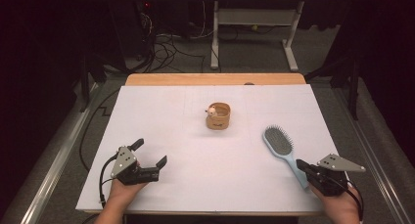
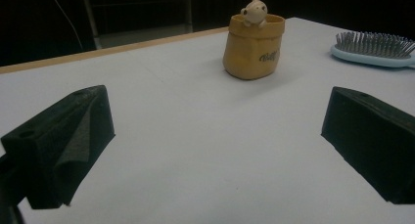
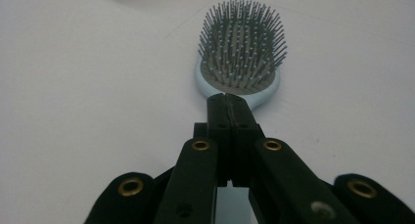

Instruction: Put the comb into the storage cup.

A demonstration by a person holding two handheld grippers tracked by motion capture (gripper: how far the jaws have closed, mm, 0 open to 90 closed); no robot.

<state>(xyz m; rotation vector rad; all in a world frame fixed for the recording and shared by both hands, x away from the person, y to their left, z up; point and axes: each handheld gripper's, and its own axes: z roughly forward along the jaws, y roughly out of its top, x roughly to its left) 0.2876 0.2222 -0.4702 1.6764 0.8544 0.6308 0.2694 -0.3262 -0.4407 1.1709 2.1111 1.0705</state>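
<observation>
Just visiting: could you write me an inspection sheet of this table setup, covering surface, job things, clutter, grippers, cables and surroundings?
Surface: white table top, wooden strip along the far edge.
Job's things: light blue hairbrush, bristles up, lying flat at the right.
Clutter: tan fabric pot mid-table, a small figure peeking over its rim.
Grippers: left gripper open, holding nothing; right gripper shut, jaws together over the brush handle; whether it clamps the handle cannot be told.
Cables: one black cable trailing from each gripper; tangled cables on the floor beyond.
Surroundings: dark room, a white desk frame behind.
</observation>
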